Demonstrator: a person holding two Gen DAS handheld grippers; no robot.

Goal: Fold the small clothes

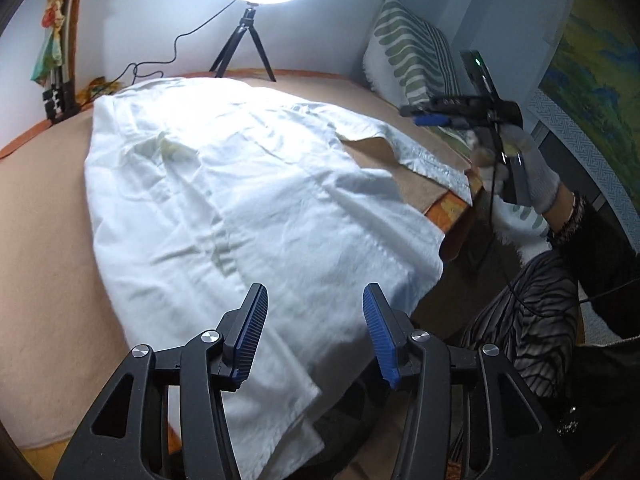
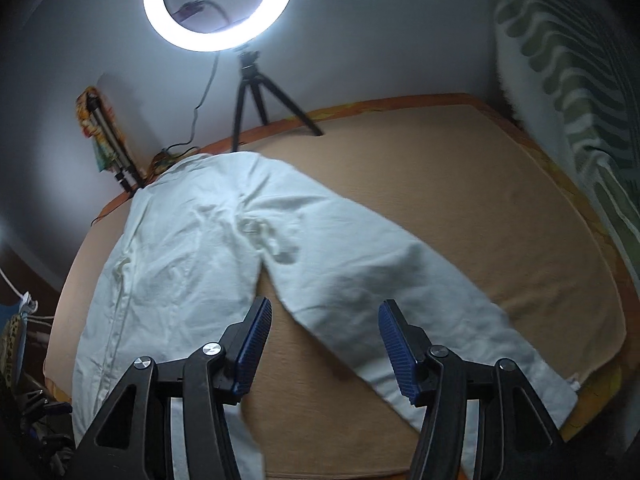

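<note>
Plainly, the white trousers [image 2: 224, 240] lie spread flat on the tan blanket [image 2: 460, 200] that covers the bed, waist toward the far wall and legs fanned toward the near edge; one leg runs down the left side of the right wrist view, the other slants out to the right, its hem near the blanket's corner. From the left wrist view the left gripper [image 1: 316, 332] hangs just above the near part of the cloth with its blue-padded jaws apart and nothing pinched between them; the fabric beneath is creased but not lifted. The right gripper [image 2: 326, 344] likewise stands with jaws parted, over the bare blanket in the fork between the two legs, gripping nothing. In the left wrist view the right gripper [image 1: 436, 118] also shows off to the right beyond the bed's edge, carried by a hand in a white glove [image 1: 536, 168]. A lit ring light [image 2: 220, 4] on a small black tripod [image 2: 260, 108] stands at the far edge of the bed; a green-and-white patterned pillow [image 1: 416, 60] leans at the right.
</note>
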